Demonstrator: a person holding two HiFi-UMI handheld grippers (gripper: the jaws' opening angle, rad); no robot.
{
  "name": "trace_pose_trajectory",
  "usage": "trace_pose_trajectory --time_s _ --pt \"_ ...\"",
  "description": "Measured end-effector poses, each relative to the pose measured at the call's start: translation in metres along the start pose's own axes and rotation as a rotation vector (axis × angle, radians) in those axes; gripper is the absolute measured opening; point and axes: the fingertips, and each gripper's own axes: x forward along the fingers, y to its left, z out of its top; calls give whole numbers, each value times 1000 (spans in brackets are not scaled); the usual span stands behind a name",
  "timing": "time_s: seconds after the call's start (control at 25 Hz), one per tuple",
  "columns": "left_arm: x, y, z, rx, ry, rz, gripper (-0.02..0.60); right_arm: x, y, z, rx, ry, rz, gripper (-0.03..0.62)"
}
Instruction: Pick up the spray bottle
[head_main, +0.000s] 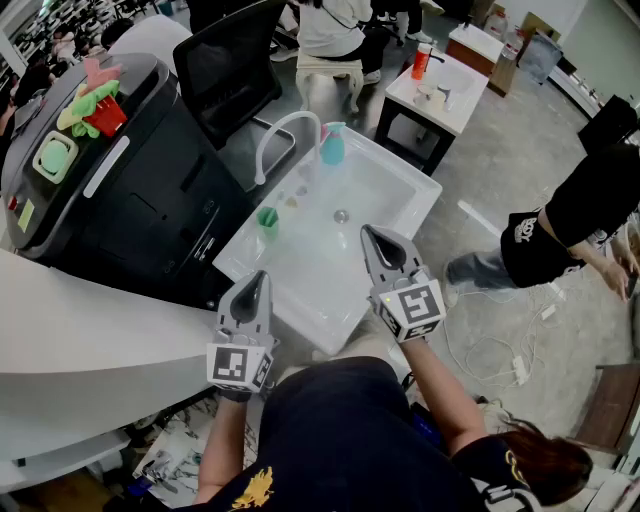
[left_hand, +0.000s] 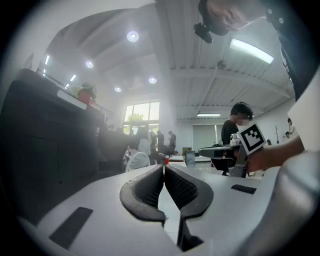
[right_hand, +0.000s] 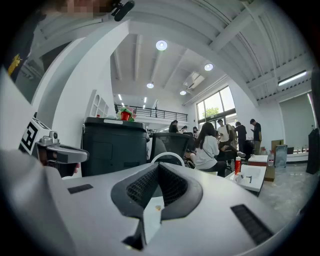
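Note:
The spray bottle (head_main: 331, 143) is teal with a pale head and stands on the far rim of the white sink (head_main: 400, 185), beside the curved white faucet (head_main: 283, 135). My left gripper (head_main: 256, 279) hovers over the sink's near left edge, shut and empty. Over the near right part of the basin my right gripper (head_main: 369, 234) is also shut with nothing in it. Both point level toward the far rim, well short of the bottle. In the left gripper view the jaws (left_hand: 163, 169) meet at the tips. The right gripper (right_hand: 159, 165) view shows the same, with the faucet arc (right_hand: 167, 156) ahead.
A green cup (head_main: 267, 220) stands on the sink's left rim. A large black machine (head_main: 110, 190) with colourful toys on top stands to the left, a black chair (head_main: 235, 65) behind the sink. A white table (head_main: 440, 90) and a person (head_main: 570, 220) are at the right.

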Motion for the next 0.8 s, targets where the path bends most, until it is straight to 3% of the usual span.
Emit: trace_pose_trajectory --time_s 0.28,0.56,0.72,0.8 --pt "4 17 4 -9 -14 23 25 21 -5 -8 15 6 -2 -3" --pt "11 17 -1 -31 -2 -2 25 21 -25 -24 31 44 -49 8" --pt "15 29 1 -43 9 6 25 52 -44 -29 20 65 -23 51" --pt "21 36 1 -54 10 22 26 72 -61 -35 1 84 1 111"
